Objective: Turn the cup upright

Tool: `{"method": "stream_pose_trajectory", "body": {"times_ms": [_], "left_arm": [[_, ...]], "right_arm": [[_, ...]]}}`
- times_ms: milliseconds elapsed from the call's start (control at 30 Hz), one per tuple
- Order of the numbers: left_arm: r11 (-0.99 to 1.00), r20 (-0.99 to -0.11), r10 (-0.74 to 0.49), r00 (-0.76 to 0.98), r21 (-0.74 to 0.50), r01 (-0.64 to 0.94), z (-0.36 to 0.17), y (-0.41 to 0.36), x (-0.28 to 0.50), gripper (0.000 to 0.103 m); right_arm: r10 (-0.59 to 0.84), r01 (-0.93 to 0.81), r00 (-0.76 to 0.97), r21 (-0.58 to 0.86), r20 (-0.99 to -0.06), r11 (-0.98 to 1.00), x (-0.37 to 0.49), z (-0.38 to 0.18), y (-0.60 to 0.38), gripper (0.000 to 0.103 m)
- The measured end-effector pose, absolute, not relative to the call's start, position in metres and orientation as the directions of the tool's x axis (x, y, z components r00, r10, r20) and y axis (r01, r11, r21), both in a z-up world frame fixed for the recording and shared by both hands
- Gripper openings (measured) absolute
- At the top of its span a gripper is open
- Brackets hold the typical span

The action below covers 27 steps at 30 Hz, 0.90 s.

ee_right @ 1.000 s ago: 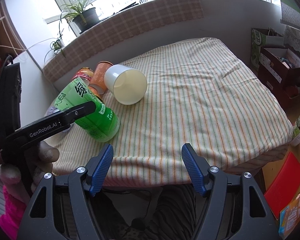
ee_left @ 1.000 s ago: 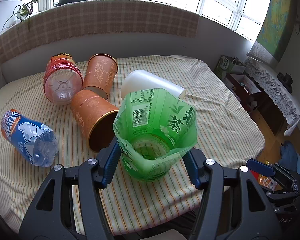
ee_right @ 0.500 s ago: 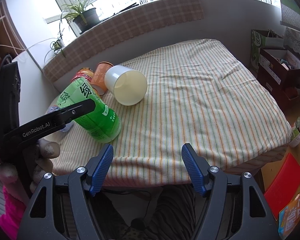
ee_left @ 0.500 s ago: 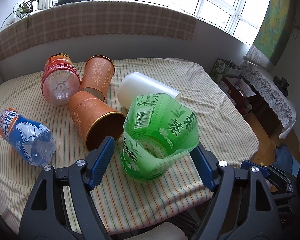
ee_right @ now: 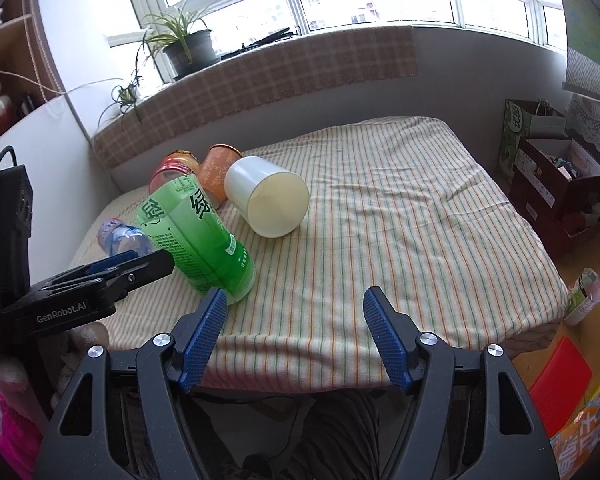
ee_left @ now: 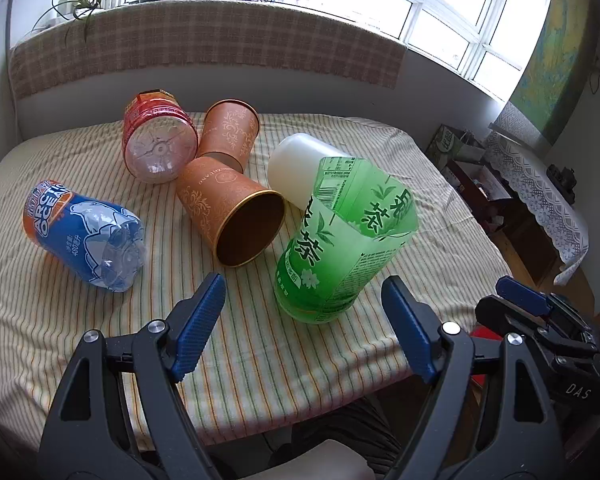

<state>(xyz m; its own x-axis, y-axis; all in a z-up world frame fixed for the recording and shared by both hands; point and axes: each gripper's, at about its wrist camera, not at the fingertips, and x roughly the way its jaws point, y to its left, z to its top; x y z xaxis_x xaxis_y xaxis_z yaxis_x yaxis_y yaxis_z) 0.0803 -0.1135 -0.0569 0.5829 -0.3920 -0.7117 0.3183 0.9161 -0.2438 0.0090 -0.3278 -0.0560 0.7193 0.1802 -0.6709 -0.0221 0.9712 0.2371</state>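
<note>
- My left tool (ee_left: 302, 312) is spread wide, holding nothing; its blue pads (ee_left: 199, 320) sit apart from the green cup (ee_left: 340, 240).
- The green cup, cut from a tea bottle, stands base-down and a little tilted near the front edge of the striped bench (ee_left: 440, 256), mouth facing up.
- My right tool (ee_right: 294, 334) is also wide and empty, hovering over the bench's front edge.
- Behind the green cup a white cup (ee_right: 266, 196) lies on its side, touching or just beside it.
- Two orange cups (ee_left: 230, 210), a red bottle (ee_left: 158, 144) and a blue bottle (ee_left: 86, 236) lie tipped over to the left.
</note>
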Motion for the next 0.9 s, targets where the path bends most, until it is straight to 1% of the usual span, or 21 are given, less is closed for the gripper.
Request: {"method": "stream_pose_trajectory", "body": {"times_ms": [167, 267, 333, 367, 467, 567, 600, 700, 900], "left_arm": [[0.947, -0.660, -0.321, 0.679, -0.205, 0.248, -0.041, -0.086, 0.056, 0.083], [0.969, -0.608, -0.245, 0.755, -0.160, 0.186, -0.028, -0.070, 0.041, 0.083], [0.981, -0.573, -0.195, 0.796, -0.132, 0.146, -0.020, -0.061, 0.032, 0.087], [0.983, -0.553, -0.179, 0.814, -0.125, 0.131, -0.016, -0.057, 0.027, 0.093], [0.992, -0.498, -0.119, 0.859, -0.099, 0.080, -0.003, -0.045, 0.016, 0.094], [0.996, -0.448, -0.080, 0.890, -0.079, 0.050, 0.005, -0.040, 0.005, 0.103], [0.997, -0.434, -0.065, 0.899, -0.069, 0.039, 0.007, -0.039, 0.002, 0.103], [0.998, -0.413, -0.049, 0.910, -0.060, 0.027, 0.010, -0.038, -0.002, 0.103], [0.998, -0.429, -0.049, 0.902, -0.064, 0.024, 0.009, -0.043, -0.004, 0.103]], "right_arm": [[0.136, -0.045, 0.760, 0.159, -0.635, 0.986, 0.008, -0.045, -0.312, 0.070], [0.129, -0.065, 0.781, 0.125, -0.611, 0.990, 0.009, -0.041, -0.303, 0.075], [0.124, -0.076, 0.793, 0.105, -0.597, 0.992, 0.010, -0.038, -0.296, 0.075], [0.123, -0.081, 0.798, 0.097, -0.591, 0.992, 0.010, -0.037, -0.294, 0.075], [0.130, -0.094, 0.806, 0.092, -0.577, 0.991, 0.010, -0.035, -0.289, 0.077], [0.126, -0.089, 0.818, 0.093, -0.561, 0.992, 0.009, -0.033, -0.287, 0.079], [0.121, -0.084, 0.823, 0.091, -0.555, 0.992, 0.008, -0.031, -0.286, 0.079], [0.108, -0.068, 0.843, 0.094, -0.527, 0.993, 0.005, -0.028, -0.287, 0.082], [0.076, -0.037, 0.863, 0.089, -0.499, 0.995, 0.001, -0.023, -0.290, 0.083]]}}
